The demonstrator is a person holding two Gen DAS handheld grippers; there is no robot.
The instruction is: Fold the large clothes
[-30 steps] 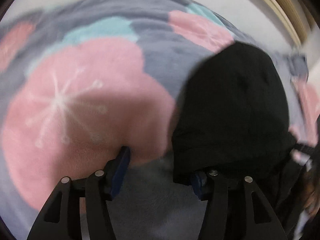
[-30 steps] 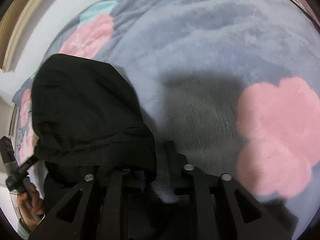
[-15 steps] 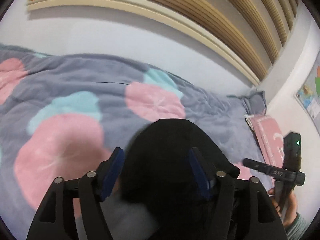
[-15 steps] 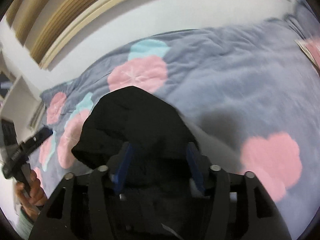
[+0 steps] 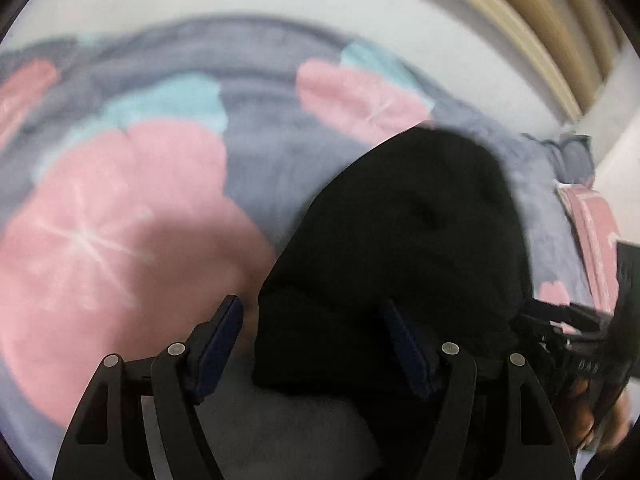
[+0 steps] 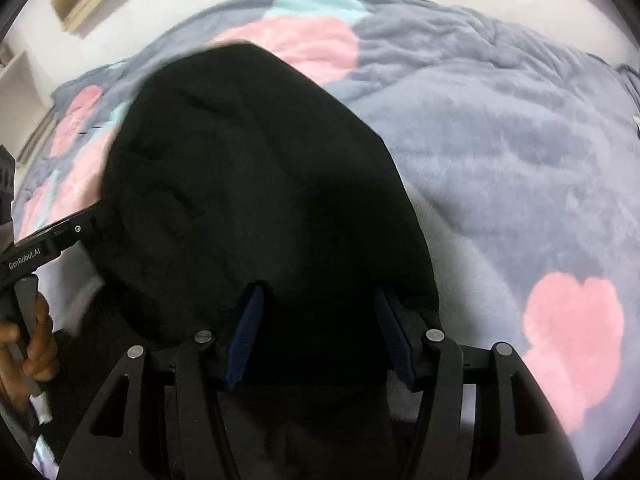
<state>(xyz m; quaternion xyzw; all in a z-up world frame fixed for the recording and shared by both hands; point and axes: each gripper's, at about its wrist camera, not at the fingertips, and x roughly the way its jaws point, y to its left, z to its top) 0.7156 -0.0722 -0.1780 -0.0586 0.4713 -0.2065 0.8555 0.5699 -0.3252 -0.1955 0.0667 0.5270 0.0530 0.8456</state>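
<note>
A black garment [image 6: 260,184] of matt, soft-looking cloth lies on a grey blanket [image 6: 500,152] of plush, fuzzy fleece with pink and teal flower patches. Just in front of the garment, the right gripper [image 6: 320,336] has matt black plastic arms, small shiny metal pins and dark blue ribbed pads [image 6: 246,332]. The left gripper [image 5: 310,348] is of the same matt black plastic, with metal pins and blue pads. Beyond the blanket, a smooth matt white wall [image 5: 280,4] carries ribbed beige paneling [image 5: 532,20], perhaps wood; blur hides its finish.
</note>
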